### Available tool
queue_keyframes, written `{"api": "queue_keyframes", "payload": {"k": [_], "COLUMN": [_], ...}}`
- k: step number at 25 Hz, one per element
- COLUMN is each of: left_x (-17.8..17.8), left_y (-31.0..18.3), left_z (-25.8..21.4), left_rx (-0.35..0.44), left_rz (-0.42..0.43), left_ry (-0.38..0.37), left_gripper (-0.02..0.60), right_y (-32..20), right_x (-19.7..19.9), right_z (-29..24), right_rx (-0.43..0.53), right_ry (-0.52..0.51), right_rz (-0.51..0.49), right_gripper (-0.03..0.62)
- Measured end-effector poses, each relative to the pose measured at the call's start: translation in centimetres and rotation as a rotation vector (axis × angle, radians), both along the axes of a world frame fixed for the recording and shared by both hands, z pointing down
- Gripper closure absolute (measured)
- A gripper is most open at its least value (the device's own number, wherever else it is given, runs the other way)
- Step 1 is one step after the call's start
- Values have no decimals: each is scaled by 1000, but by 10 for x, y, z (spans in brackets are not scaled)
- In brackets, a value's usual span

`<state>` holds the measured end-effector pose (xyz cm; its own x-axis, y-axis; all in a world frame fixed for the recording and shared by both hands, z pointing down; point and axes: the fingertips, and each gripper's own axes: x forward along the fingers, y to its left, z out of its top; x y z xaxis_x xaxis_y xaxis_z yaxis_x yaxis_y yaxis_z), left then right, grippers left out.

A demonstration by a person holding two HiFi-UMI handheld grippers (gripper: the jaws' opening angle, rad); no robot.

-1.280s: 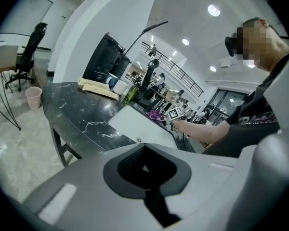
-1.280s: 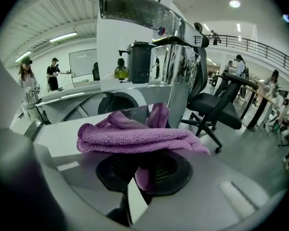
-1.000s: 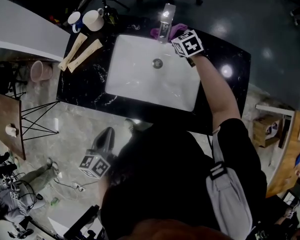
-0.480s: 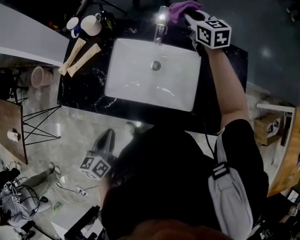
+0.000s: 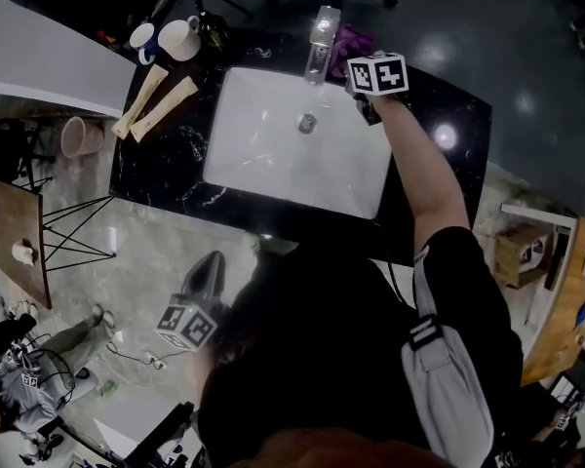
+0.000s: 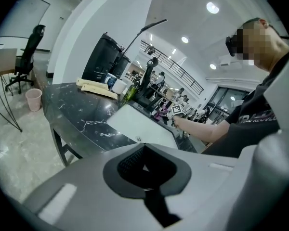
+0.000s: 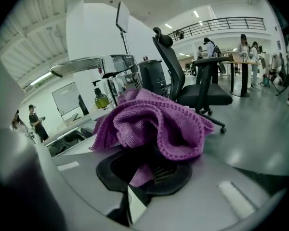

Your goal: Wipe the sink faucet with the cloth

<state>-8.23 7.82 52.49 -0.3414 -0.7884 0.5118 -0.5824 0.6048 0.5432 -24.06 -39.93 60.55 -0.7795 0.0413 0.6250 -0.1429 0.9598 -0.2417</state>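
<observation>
The chrome faucet (image 5: 321, 42) stands at the far rim of the white sink (image 5: 263, 154). My right gripper (image 5: 359, 57) is just right of the faucet, shut on a bunched purple cloth (image 5: 349, 39) that lies against the faucet's right side. In the right gripper view the cloth (image 7: 154, 121) spills over the right gripper (image 7: 144, 167), and the faucet (image 7: 94, 64) shows to the left behind it. My left gripper (image 5: 211, 263) hangs low at my side, away from the counter. In its own view the left gripper (image 6: 144, 170) is shut and holds nothing.
Two mugs (image 5: 171, 37) and two pale flat sticks (image 5: 156, 100) lie on the black marble counter (image 5: 166, 169) left of the sink. A pink bin (image 5: 78, 136) stands on the floor further left. An office chair (image 7: 192, 81) is beyond the counter.
The right gripper with the cloth swung up past the faucet's top half a second ago and has come back down beside the faucet's right side. The left gripper has stayed put.
</observation>
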Motion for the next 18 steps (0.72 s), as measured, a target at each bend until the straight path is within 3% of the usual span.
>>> {"api": "queue_keyframes", "payload": {"k": [5, 13, 18], "left_x": [2, 7, 12], "left_y": [0, -4, 0], "left_z": [0, -2, 1], "left_rx": [0, -7, -17], "left_rz": [-8, -6, -35], "left_ry": [4, -4, 15], "left_gripper": [589, 589, 589], "right_y": [-4, -38, -39], "right_x": [3, -18, -42], "right_z": [-9, -121, -130], "right_rx": [-40, -109, -108], "right_ry": [-32, -329, -299], "right_rz": [-2, -22, -169], "right_gripper": [530, 530, 530]}}
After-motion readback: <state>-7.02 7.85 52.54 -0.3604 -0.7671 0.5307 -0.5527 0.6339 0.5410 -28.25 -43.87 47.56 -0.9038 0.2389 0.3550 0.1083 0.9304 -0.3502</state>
